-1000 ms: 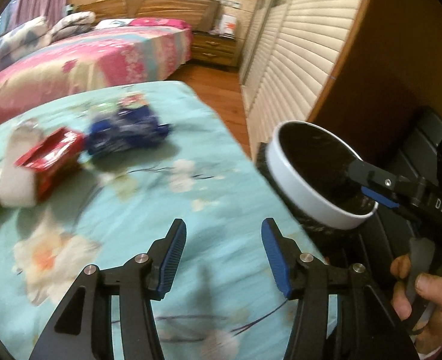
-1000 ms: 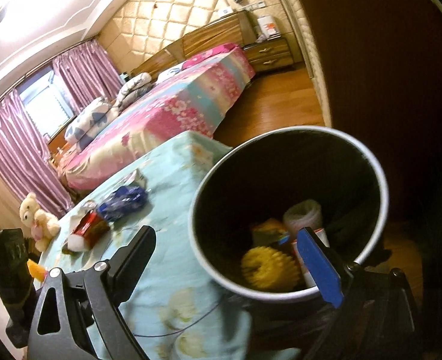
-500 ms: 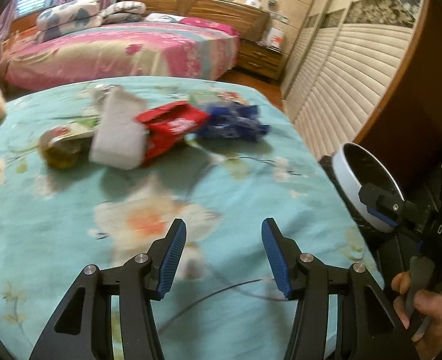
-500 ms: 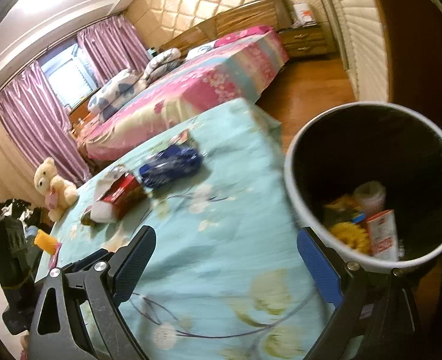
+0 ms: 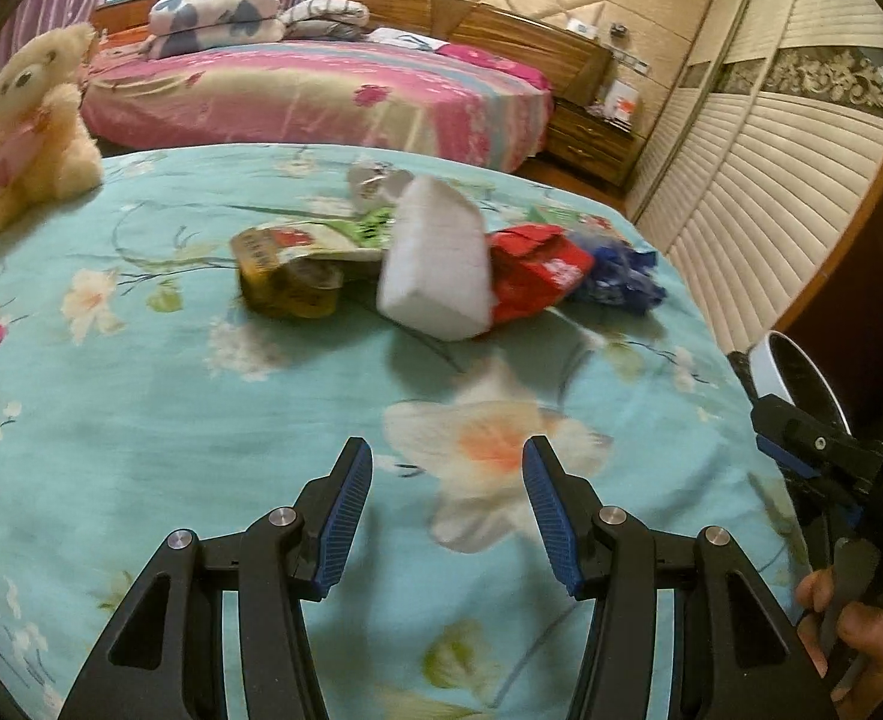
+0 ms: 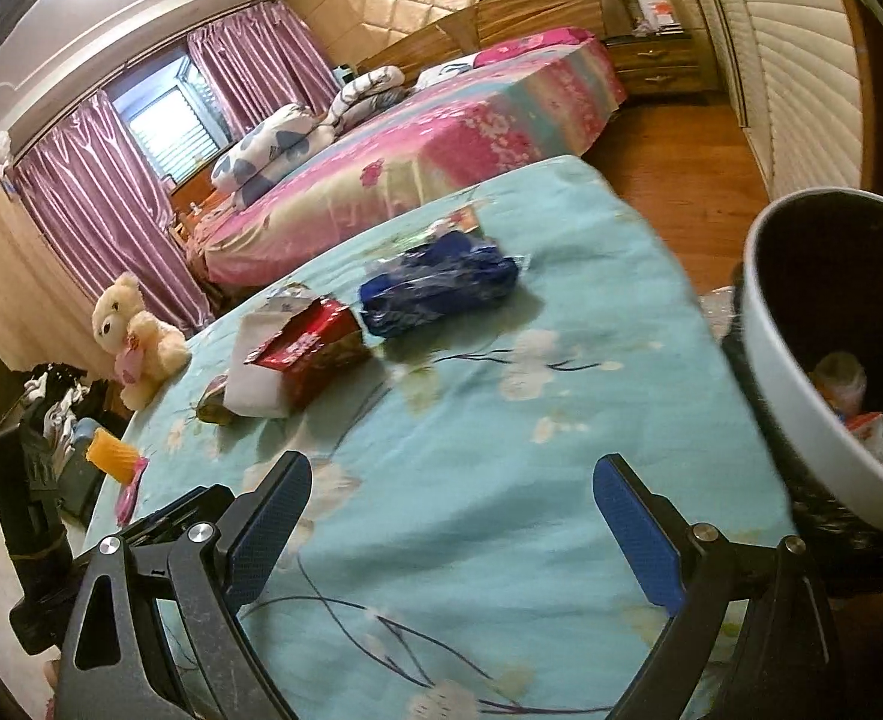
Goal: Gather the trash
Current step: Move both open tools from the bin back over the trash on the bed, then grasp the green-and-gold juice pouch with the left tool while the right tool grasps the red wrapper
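Trash lies in a row on the teal flowered bedspread (image 5: pixel 141 396): a yellow-green snack packet (image 5: pixel 288 270), a white carton (image 5: pixel 435 264), a red carton (image 5: pixel 537 276) and a blue wrapper (image 5: pixel 618 279). The right wrist view shows the white carton (image 6: pixel 252 372), the red carton (image 6: pixel 309 348) and the blue wrapper (image 6: pixel 438 288). My left gripper (image 5: pixel 447 516) is open and empty, well short of the trash. My right gripper (image 6: pixel 450 531) is open and empty above the bedspread. A white-rimmed bin (image 6: pixel 783 396) with trash inside stands at the bed's right edge, and also shows in the left wrist view (image 5: pixel 768 360).
A cream teddy bear (image 5: pixel 33 120) sits at the bedspread's far left corner. An orange object (image 6: pixel 111 453) and a pink item lie at the left edge. A pink bed (image 5: pixel 321 90) stands behind, louvred wardrobe doors (image 5: pixel 741 180) to the right, wooden floor between.
Both grippers have swung left, away from the bin and toward the trash on the bedspread. The bin has slid to the right edge of both views. Both stay open.
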